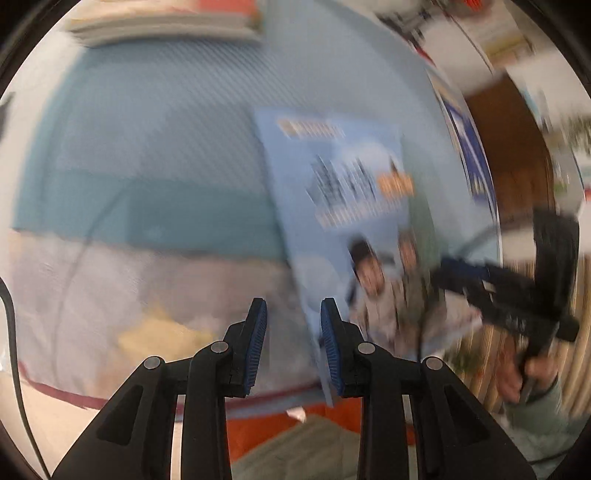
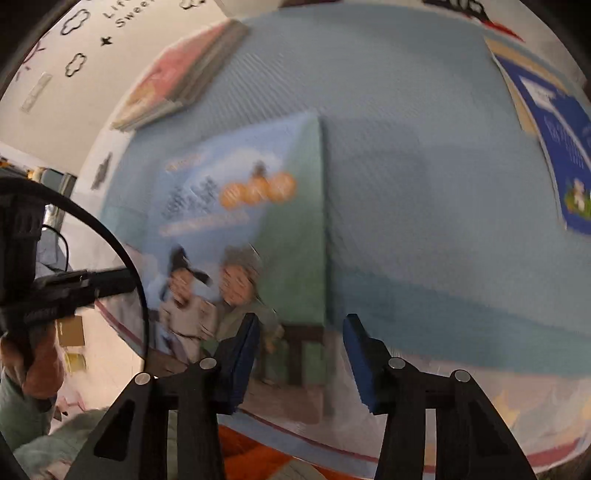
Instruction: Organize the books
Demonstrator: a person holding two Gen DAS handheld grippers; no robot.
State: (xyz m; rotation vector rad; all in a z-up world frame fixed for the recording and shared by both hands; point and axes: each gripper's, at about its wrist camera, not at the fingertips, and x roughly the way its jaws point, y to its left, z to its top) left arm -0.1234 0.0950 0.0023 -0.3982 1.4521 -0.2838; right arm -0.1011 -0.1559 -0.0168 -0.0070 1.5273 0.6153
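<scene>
A light-blue picture book (image 1: 332,206) with two cartoon children on its cover lies in the middle of the blue tablecloth (image 1: 155,140), blurred by motion. My left gripper (image 1: 293,345) is open, and the book's left edge runs just beside its right pad. My right gripper (image 2: 299,354) is open over the book's (image 2: 236,229) near right corner. The book's right edge passes between its fingers, and no pad presses on it. Each gripper shows in the other's view: the right gripper (image 1: 454,273) at the book's right side, the left gripper (image 2: 125,280) at its left edge.
A stack of books (image 2: 177,81) lies at the far left of the tablecloth (image 2: 424,155), also in the left wrist view as the stack (image 1: 166,22). A dark-blue book (image 2: 554,147) lies at the far right. The table's near edge has a pale patterned border (image 1: 110,295).
</scene>
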